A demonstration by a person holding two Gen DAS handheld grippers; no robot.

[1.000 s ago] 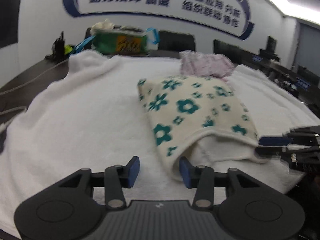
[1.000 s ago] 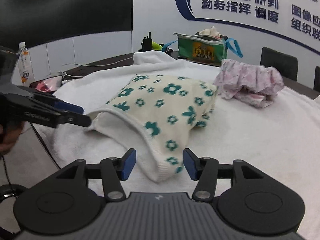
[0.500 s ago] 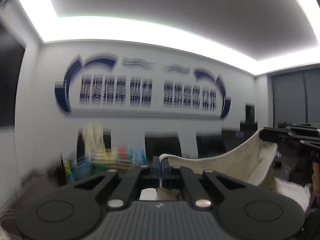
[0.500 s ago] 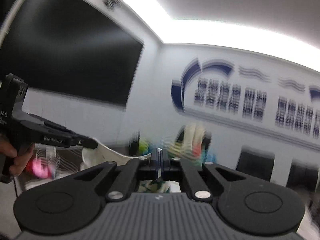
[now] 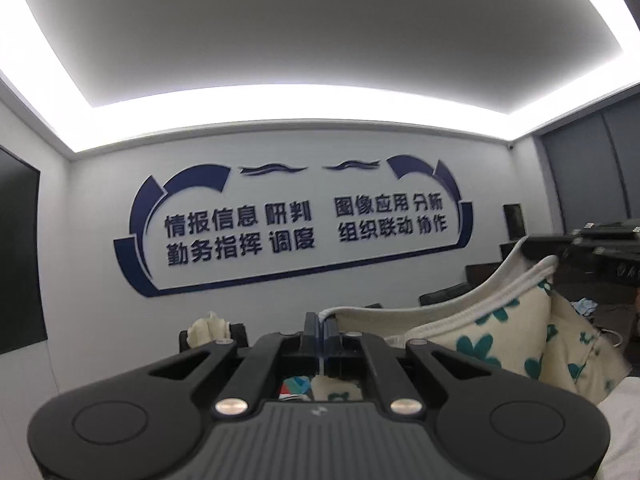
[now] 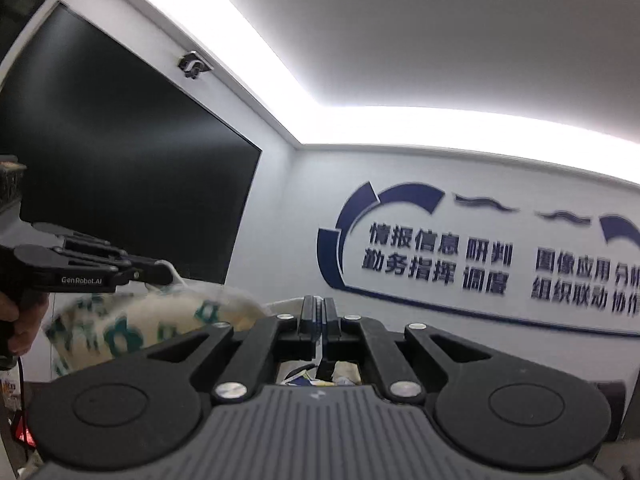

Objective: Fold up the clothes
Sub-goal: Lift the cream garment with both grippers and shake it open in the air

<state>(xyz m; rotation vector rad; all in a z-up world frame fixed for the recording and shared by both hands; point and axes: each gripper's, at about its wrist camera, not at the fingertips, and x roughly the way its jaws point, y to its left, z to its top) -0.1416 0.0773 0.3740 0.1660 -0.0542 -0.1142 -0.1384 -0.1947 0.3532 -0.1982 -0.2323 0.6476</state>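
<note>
A cream knit garment with teal flowers [image 5: 500, 332] hangs in the air, stretched by its ribbed white hem between both grippers. My left gripper [image 5: 321, 320] is shut on one end of the hem. In the same view, my right gripper [image 5: 534, 246] pinches the other end, higher up at the right. In the right wrist view, my right gripper [image 6: 319, 309] is shut, and the garment [image 6: 140, 320] shows blurred to its left. It hangs there from my left gripper [image 6: 168, 276]. Both cameras point up at the wall and ceiling.
A wall with blue lettering [image 5: 304, 228] faces me, and a large black screen [image 6: 120, 184] is on the left wall. Dark chairs [image 5: 444, 294] stand behind. A corner of the white-covered table [image 5: 624, 420] shows low right. A hand [image 6: 24, 320] grips the left handle.
Both grippers shut on the garment's hem on the table and lifted it high. The views swung from the tabletop up to the wall and ceiling. The garment now hangs stretched between them.
</note>
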